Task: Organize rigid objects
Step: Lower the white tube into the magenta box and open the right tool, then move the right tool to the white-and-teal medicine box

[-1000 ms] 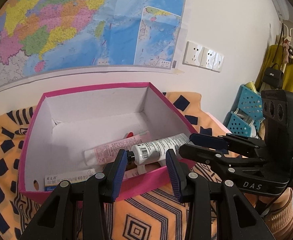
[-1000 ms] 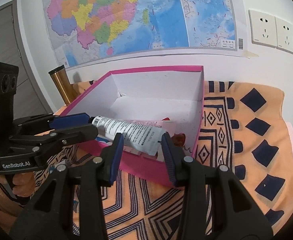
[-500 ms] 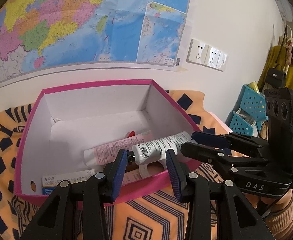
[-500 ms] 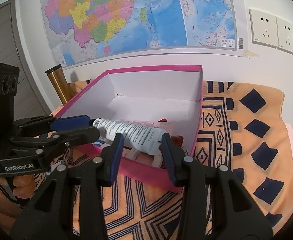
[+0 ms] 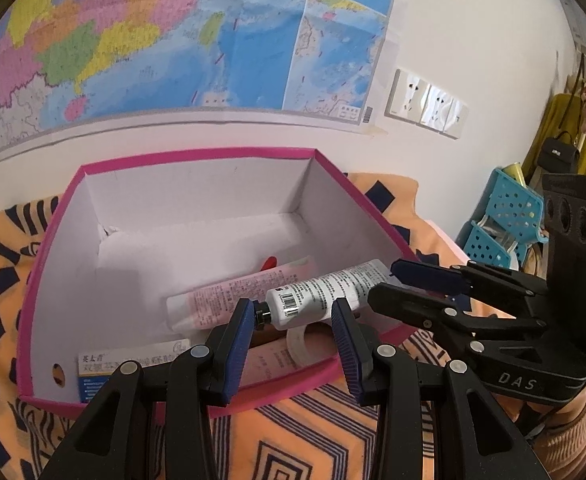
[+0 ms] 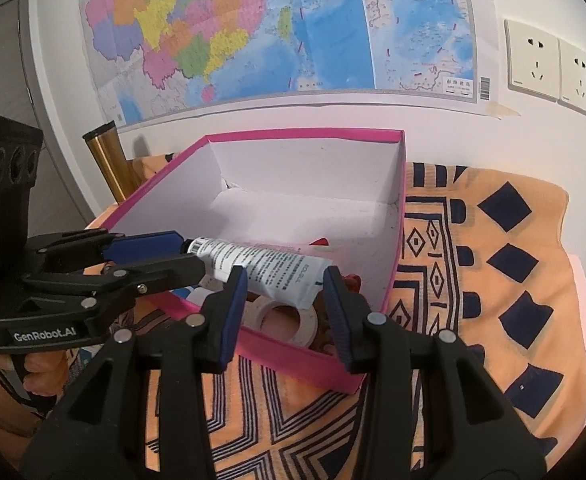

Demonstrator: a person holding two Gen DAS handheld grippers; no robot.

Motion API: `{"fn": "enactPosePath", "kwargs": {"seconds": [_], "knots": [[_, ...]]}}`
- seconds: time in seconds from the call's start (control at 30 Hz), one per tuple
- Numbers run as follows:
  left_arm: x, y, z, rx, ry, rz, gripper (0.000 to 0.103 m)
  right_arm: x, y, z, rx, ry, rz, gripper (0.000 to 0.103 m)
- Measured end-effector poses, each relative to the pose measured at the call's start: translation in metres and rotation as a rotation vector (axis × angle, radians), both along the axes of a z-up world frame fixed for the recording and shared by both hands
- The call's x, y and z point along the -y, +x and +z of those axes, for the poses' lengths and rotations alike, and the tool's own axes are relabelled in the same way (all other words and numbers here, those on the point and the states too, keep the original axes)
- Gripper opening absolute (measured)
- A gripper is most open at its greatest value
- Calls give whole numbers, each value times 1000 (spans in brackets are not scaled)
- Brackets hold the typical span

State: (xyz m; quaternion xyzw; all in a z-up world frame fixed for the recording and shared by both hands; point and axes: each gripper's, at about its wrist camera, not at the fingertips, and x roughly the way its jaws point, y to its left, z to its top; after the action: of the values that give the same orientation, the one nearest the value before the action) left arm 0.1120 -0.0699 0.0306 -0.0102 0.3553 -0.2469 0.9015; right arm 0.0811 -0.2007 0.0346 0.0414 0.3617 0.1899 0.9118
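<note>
1. The white tube (image 5: 325,292) is lying tilted across the near right corner of the pink box (image 5: 197,160), over a pink tube (image 5: 229,296) and a tape roll (image 6: 281,316).
2. The left tool (image 5: 293,344) is hovering with jaws apart, gripping nothing.
3. The right tool (image 6: 285,312) is likewise spread wide, empty.
4. The box is sitting on the orange patterned cloth (image 6: 493,280).

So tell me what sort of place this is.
Probably a room in a home: a coloured paper wall map, a yellow garment hanging with a black handbag, and an orange patterned cloth over the table.
</note>
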Motion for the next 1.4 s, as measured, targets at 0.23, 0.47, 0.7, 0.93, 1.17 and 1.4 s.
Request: {"fn": "enactPosePath", "kwargs": {"seconds": [0.23,0.47,0.7,0.93,1.17,1.4], "knots": [[2,9,-8,-34,3,-5,40,-3,4,-7,-18,-13,-4,42],[-7,-4,-5,-3,8,16,40,-1,-3,-6,-16,8,-9,42],[-41,-46,14,95,-8,23,42,2,-35,6,11,84,41,42],[-91,-71,5,76,29,108,44,-26,-71,-4,-33,158,194,42],[-125,-79,-41,-57,69,176,44,-72,-90,-48,-201,194,338,42],[-139,-88,-68,-143,77,195,44,-105,-98,-73,-302,222,412,42]]}}
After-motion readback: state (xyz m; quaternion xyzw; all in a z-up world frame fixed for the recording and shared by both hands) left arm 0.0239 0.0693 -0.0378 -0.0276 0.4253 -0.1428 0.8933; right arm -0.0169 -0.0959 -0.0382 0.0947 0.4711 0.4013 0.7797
